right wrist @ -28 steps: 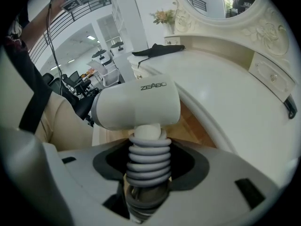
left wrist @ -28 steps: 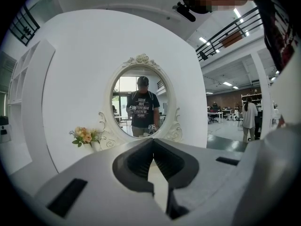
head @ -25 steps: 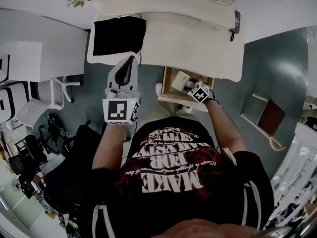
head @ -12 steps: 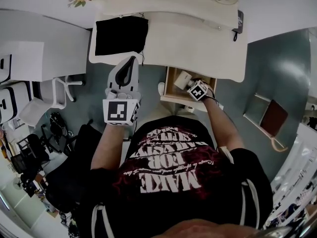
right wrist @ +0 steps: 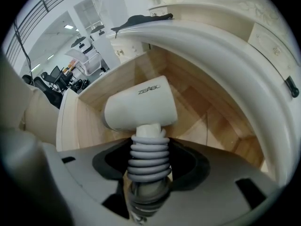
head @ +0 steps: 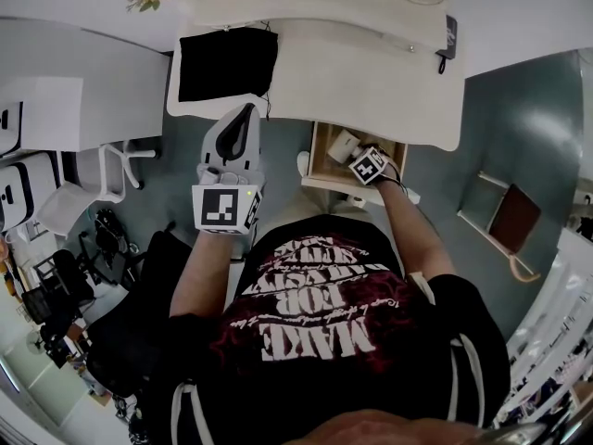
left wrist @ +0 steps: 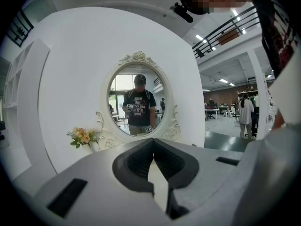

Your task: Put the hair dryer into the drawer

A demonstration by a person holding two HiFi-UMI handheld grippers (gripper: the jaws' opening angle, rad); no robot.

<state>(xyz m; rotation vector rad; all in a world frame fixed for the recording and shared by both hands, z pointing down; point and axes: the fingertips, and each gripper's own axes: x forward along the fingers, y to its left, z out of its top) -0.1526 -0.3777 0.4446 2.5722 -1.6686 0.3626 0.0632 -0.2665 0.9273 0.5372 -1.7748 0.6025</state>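
The white hair dryer (right wrist: 141, 105) is held by its grey cord-wrapped handle in the right gripper (right wrist: 149, 166), jaws just eased a touch wider but the handle's pinched between them. Handle pointed down, head crosswise, the open pale wooden drawer (right wrist: 80, 126) floor straight below. The left gripper (left wrist: 153, 166) is closed, empty, well apart

The right gripper (head: 358, 158) has sunk, taking the dryer (right wrist: 141, 105) deeper into the drawer (right wrist: 80, 126). Its jaws just opened slightly round the handle (right wrist: 149, 157).
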